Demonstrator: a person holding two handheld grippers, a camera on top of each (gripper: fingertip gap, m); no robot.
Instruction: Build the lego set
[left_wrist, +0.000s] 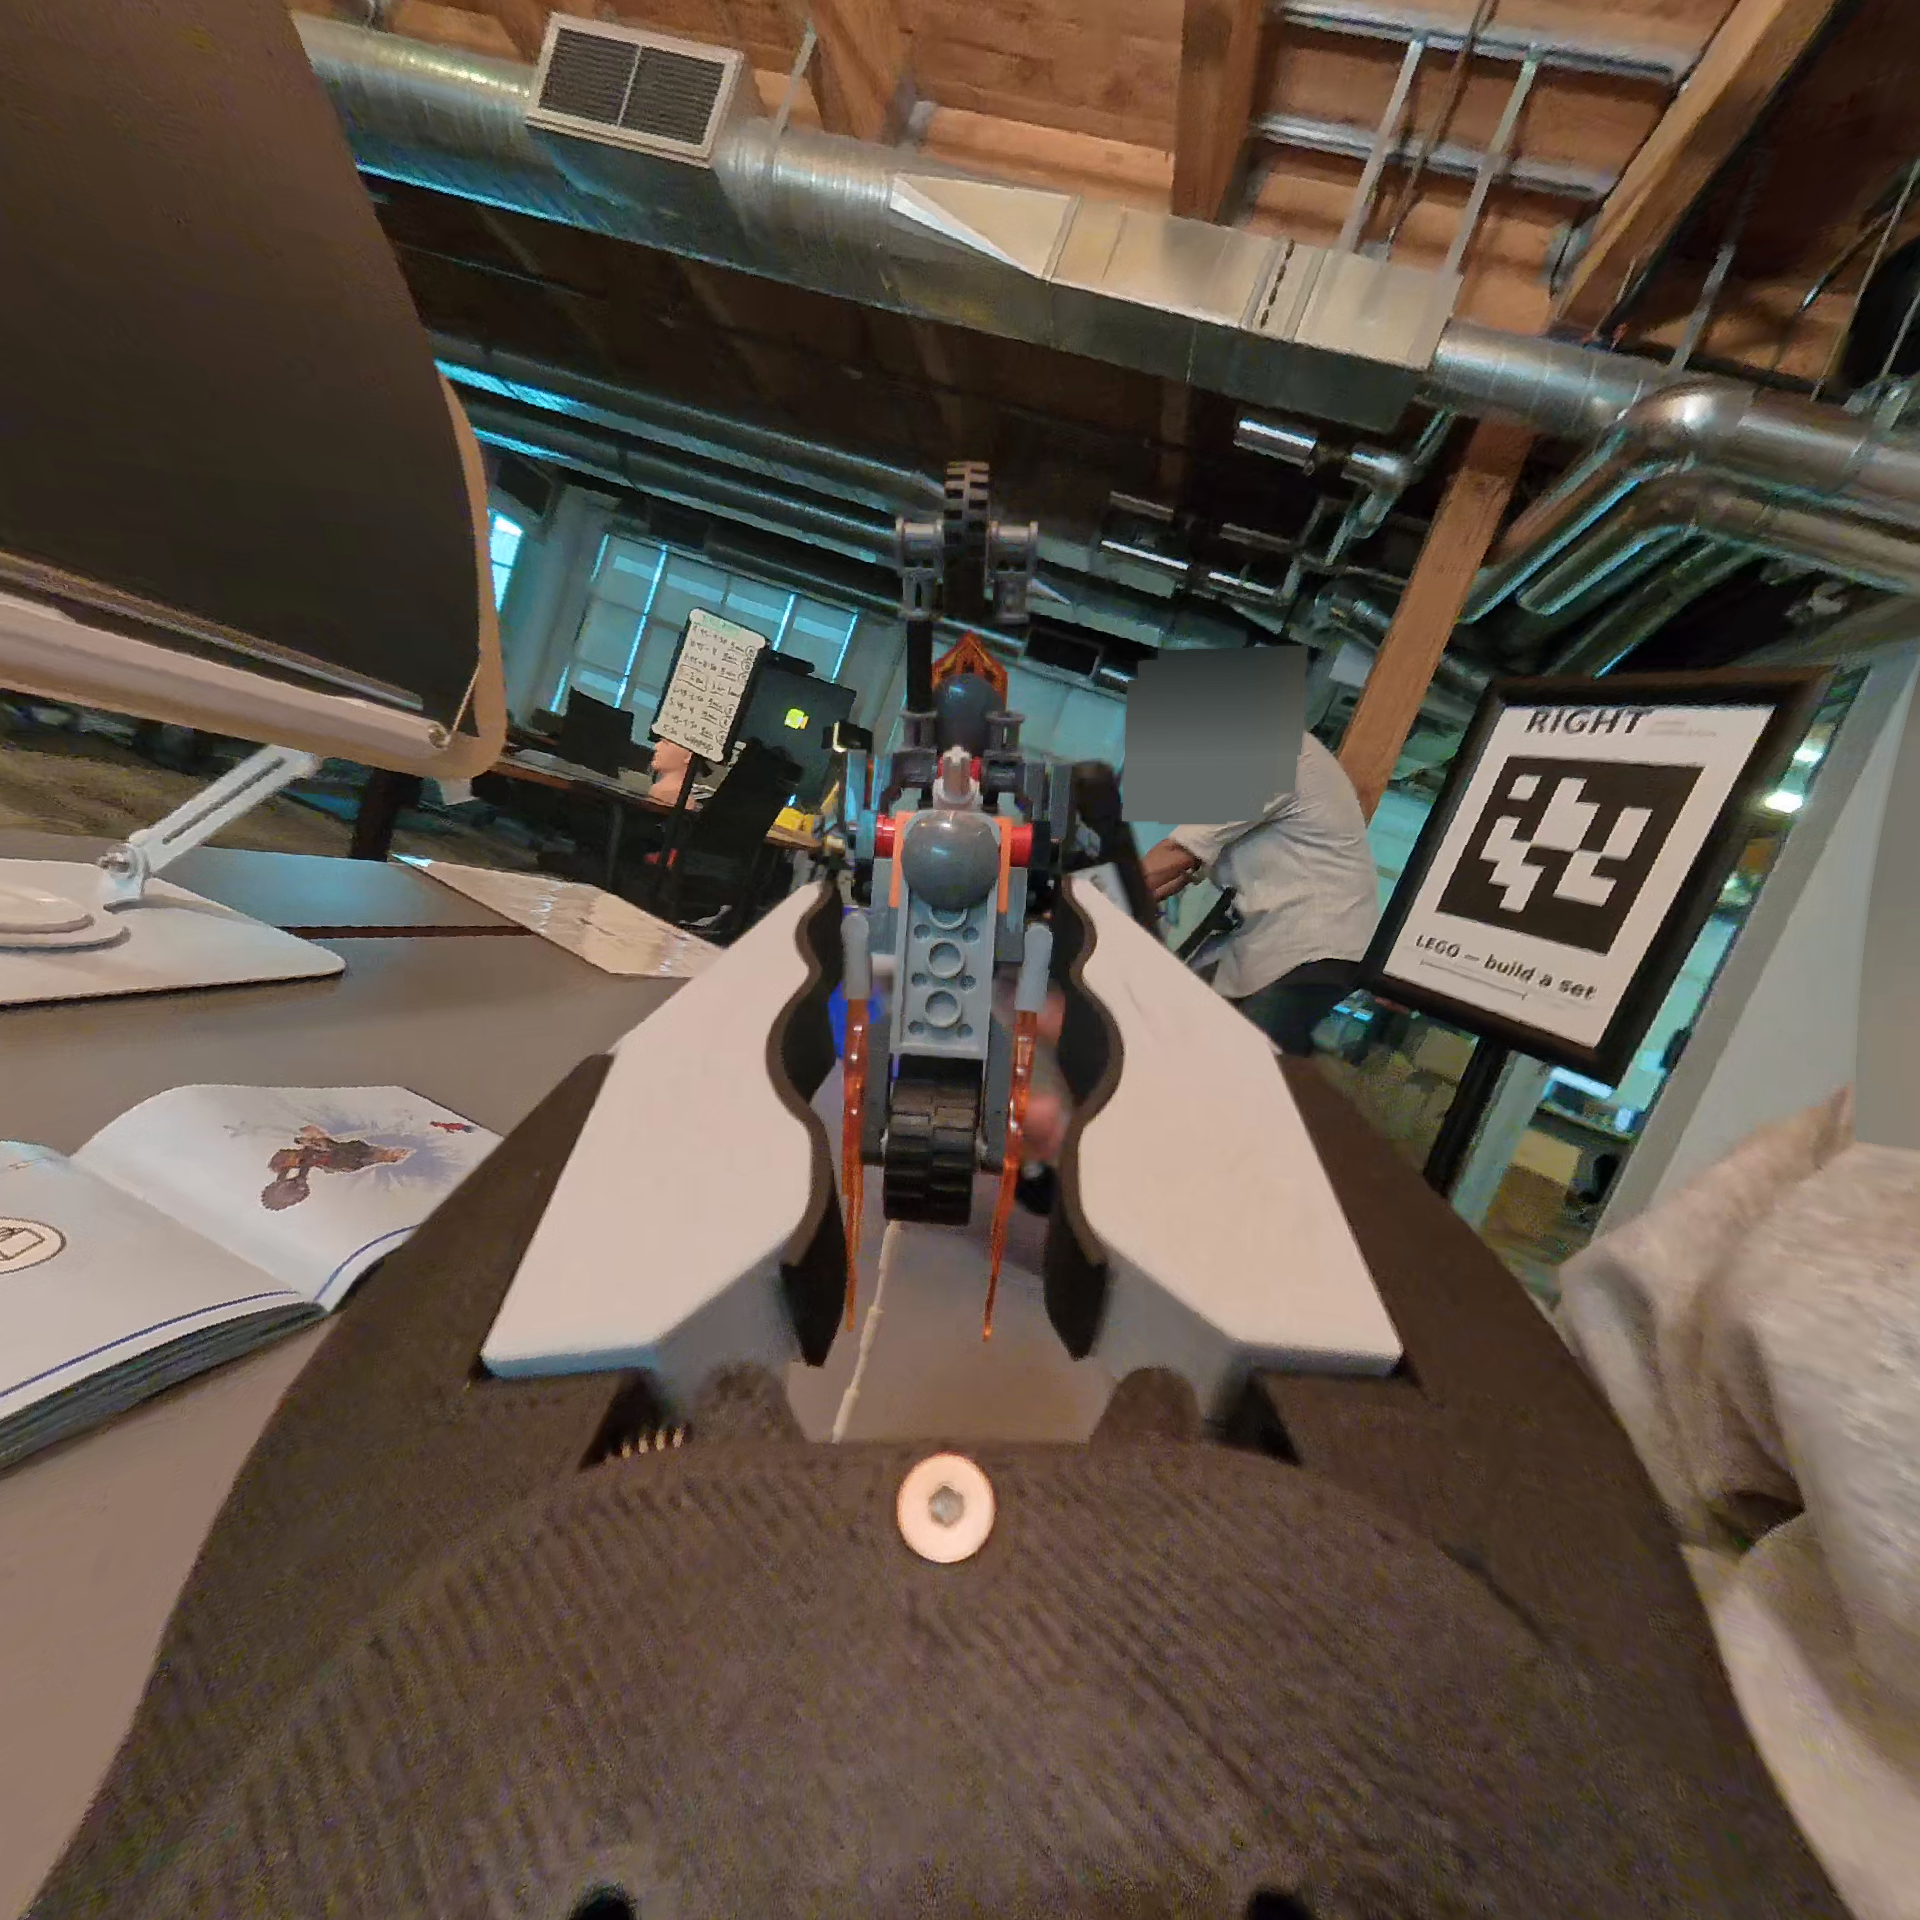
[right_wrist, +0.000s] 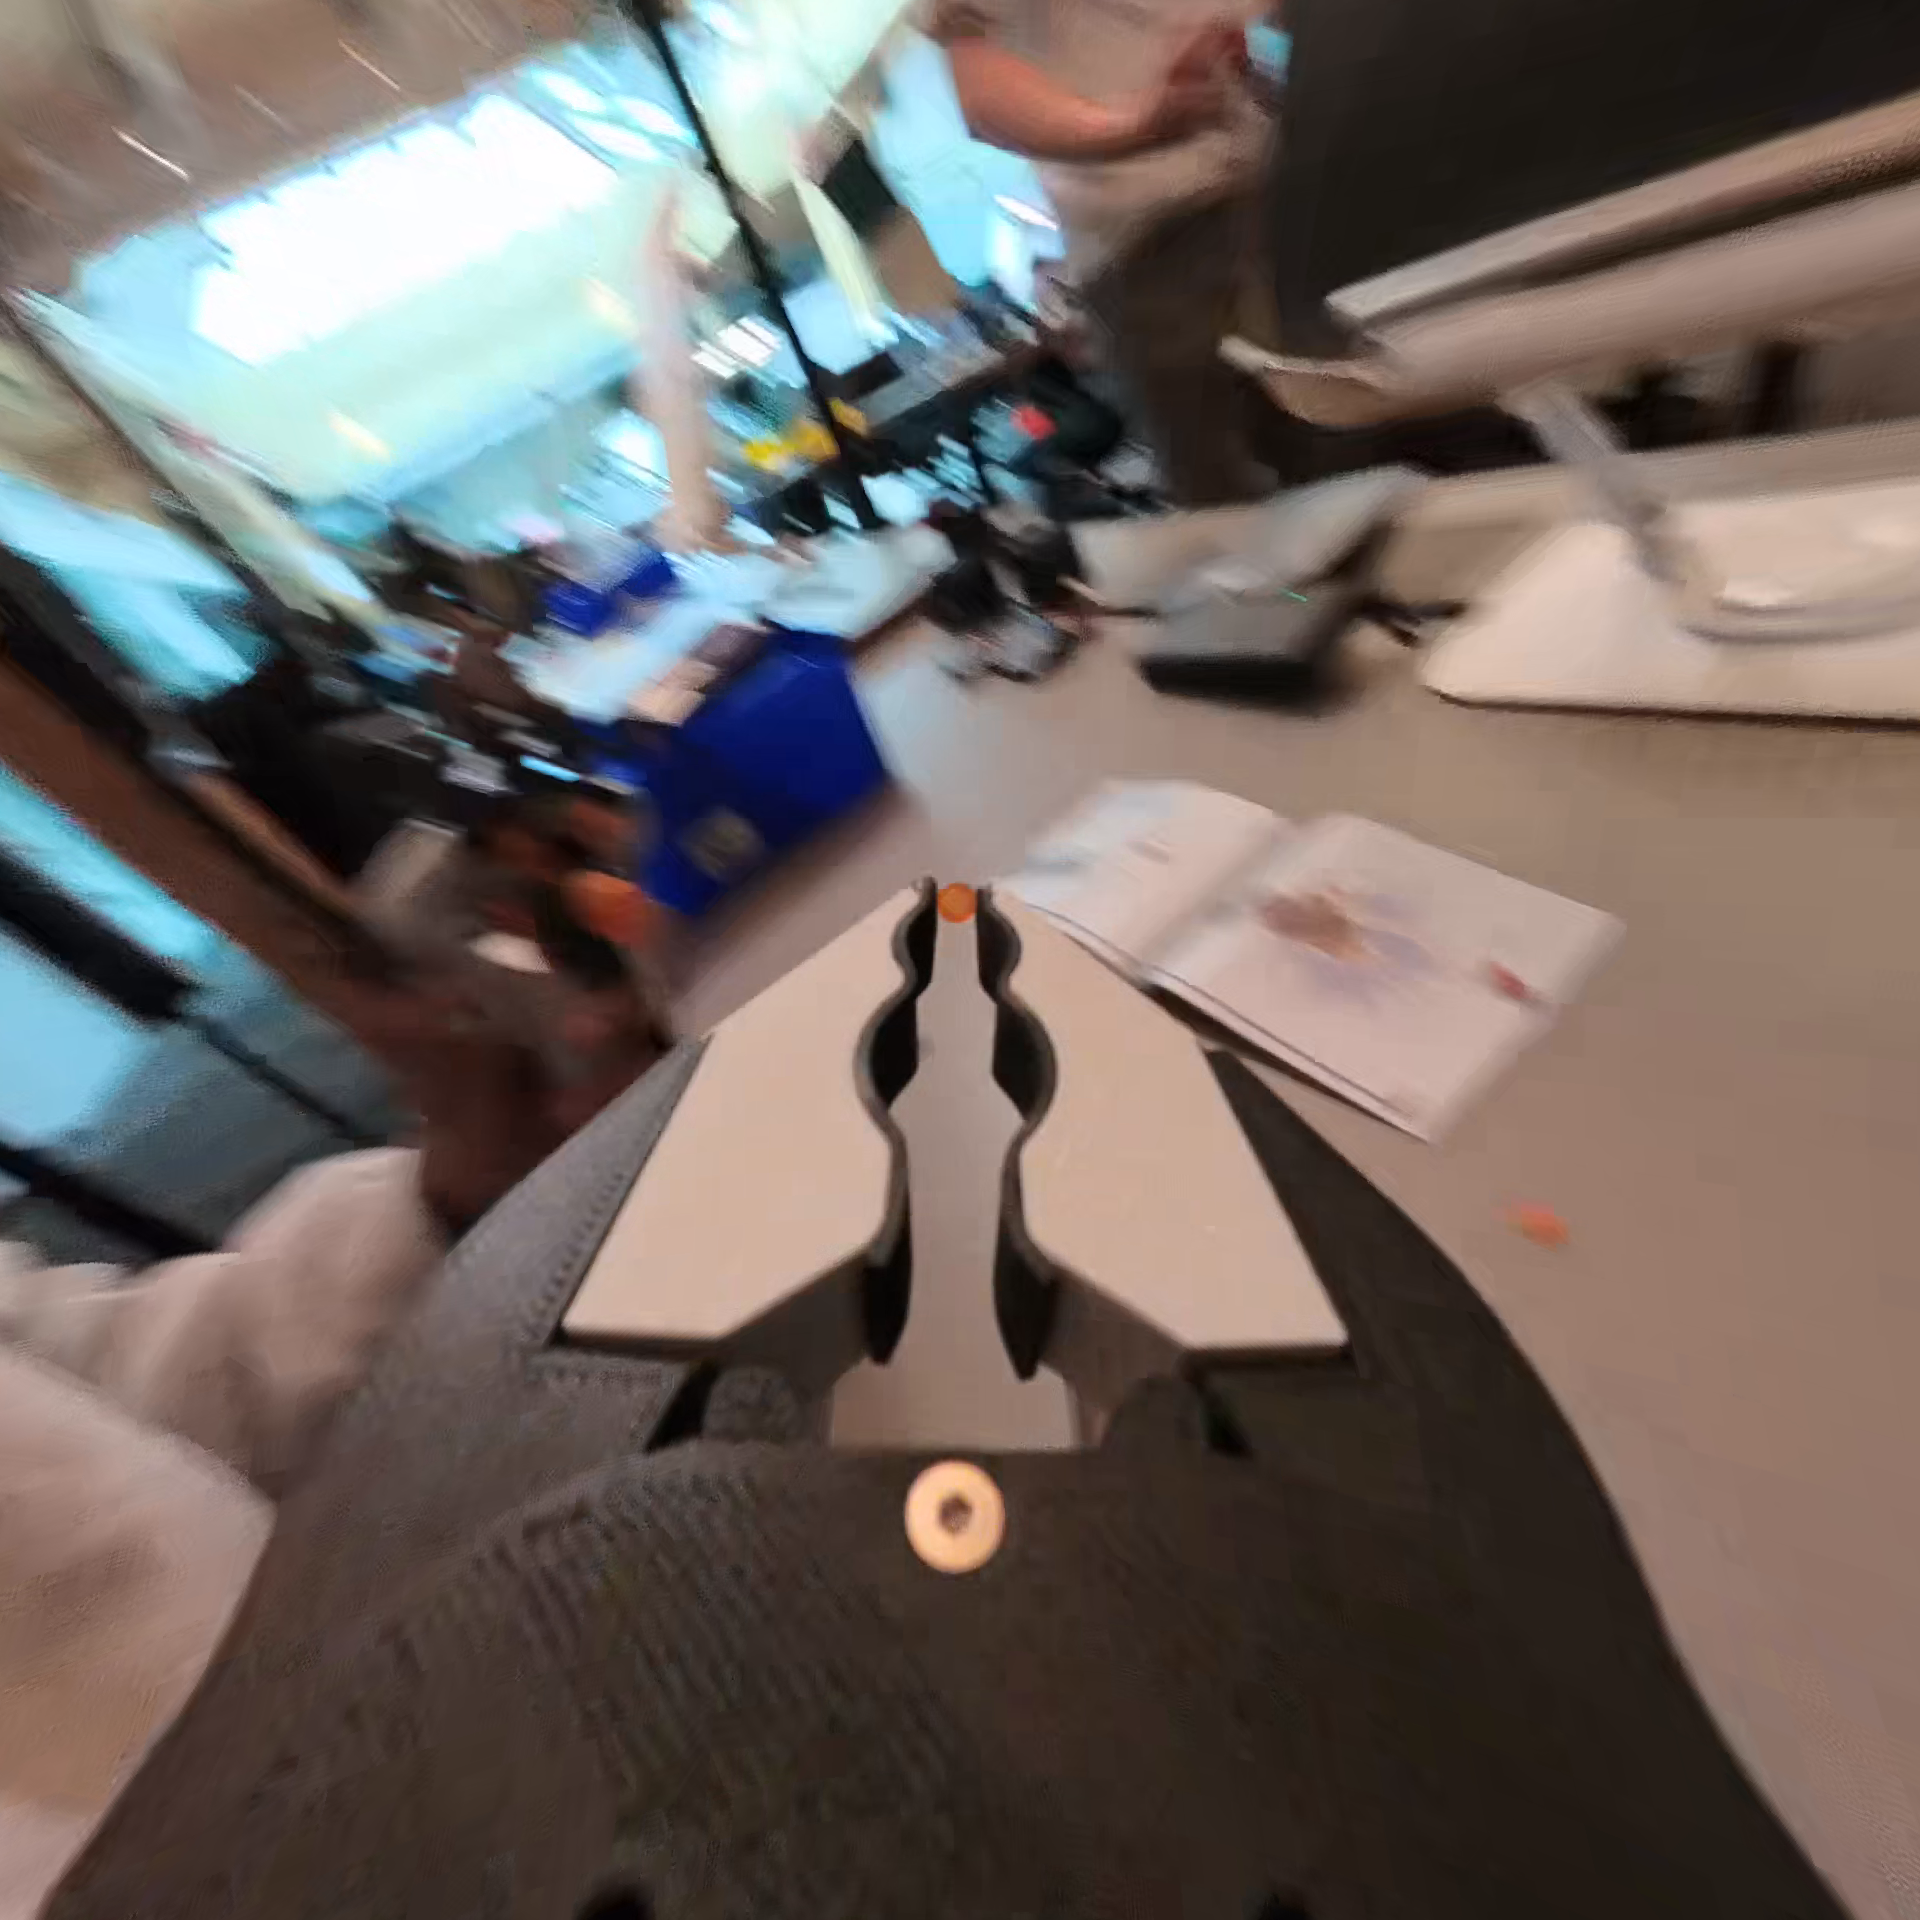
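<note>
My left gripper (left_wrist: 940, 914) is shut on the grey Lego motorbike model (left_wrist: 943, 966) and holds it up off the table, nose up. The model has a black rear tyre (left_wrist: 928, 1153), clear orange flame pieces (left_wrist: 854, 1101) on both sides and a dark grey dome. My right gripper (right_wrist: 954, 902) is shut on a small round orange Lego piece (right_wrist: 956, 902) right at its fingertips, above the table. The right wrist view is blurred by motion. The open instruction booklet (left_wrist: 208, 1226) lies on the table to the left; it also shows in the right wrist view (right_wrist: 1340, 945).
A white lamp base (left_wrist: 135, 935) stands on the grey table (left_wrist: 436, 1008) at the left. A framed marker sign (left_wrist: 1590, 862) stands at the right. A small orange piece (right_wrist: 1538, 1224) lies on the table. A blue box (right_wrist: 758, 758) and a person show behind. The grippers' ends are close to 12 cm from one another.
</note>
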